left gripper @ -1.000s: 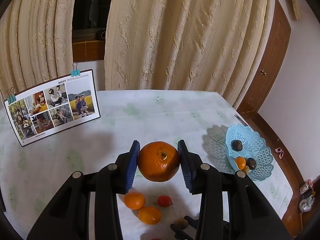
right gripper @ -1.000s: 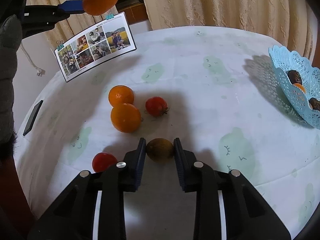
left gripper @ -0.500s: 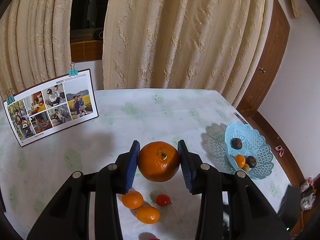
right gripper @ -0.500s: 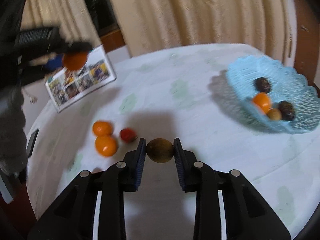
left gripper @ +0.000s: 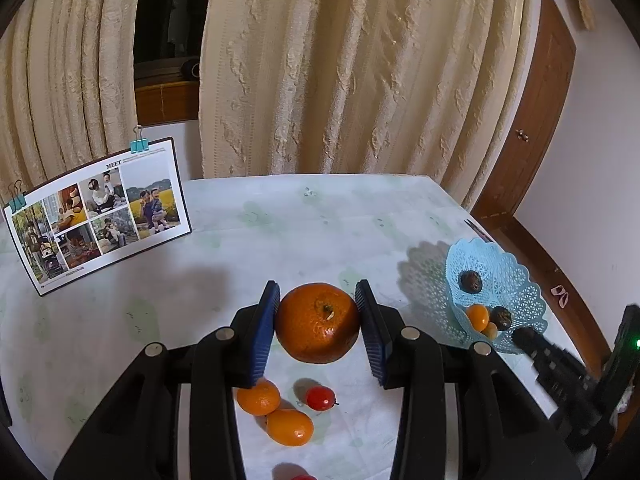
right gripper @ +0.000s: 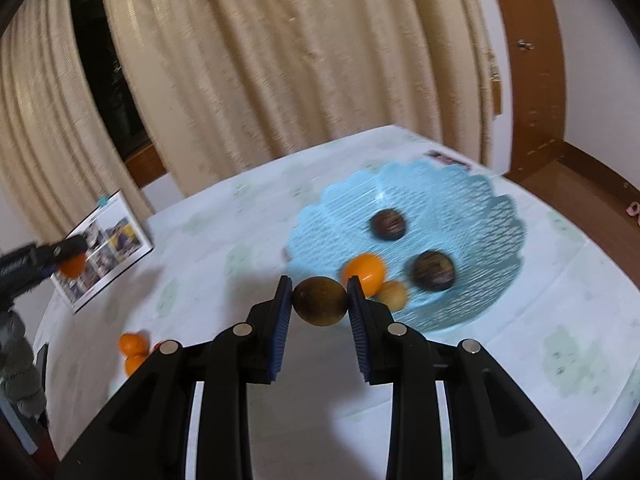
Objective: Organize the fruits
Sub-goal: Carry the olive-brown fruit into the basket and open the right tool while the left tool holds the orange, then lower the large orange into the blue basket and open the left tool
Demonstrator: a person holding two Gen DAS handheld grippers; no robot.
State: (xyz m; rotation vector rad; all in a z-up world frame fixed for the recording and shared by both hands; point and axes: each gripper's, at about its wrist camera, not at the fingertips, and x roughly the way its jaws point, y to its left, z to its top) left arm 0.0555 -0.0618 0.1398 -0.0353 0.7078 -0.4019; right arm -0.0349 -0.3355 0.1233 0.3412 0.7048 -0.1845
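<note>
Right gripper (right gripper: 319, 304) clamped on brown fruit (right gripper: 319, 301), above near rim of blue basket (right gripper: 472, 208). Left gripper (left gripper: 318, 320) clamped on big orange (left gripper: 318, 323), high over table (left gripper: 280, 232). Risk: released early, could roll off rim.

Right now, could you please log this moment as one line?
left hand-held gripper: holds orange | right hand-held gripper: holds brown fruit near blue basket
</note>
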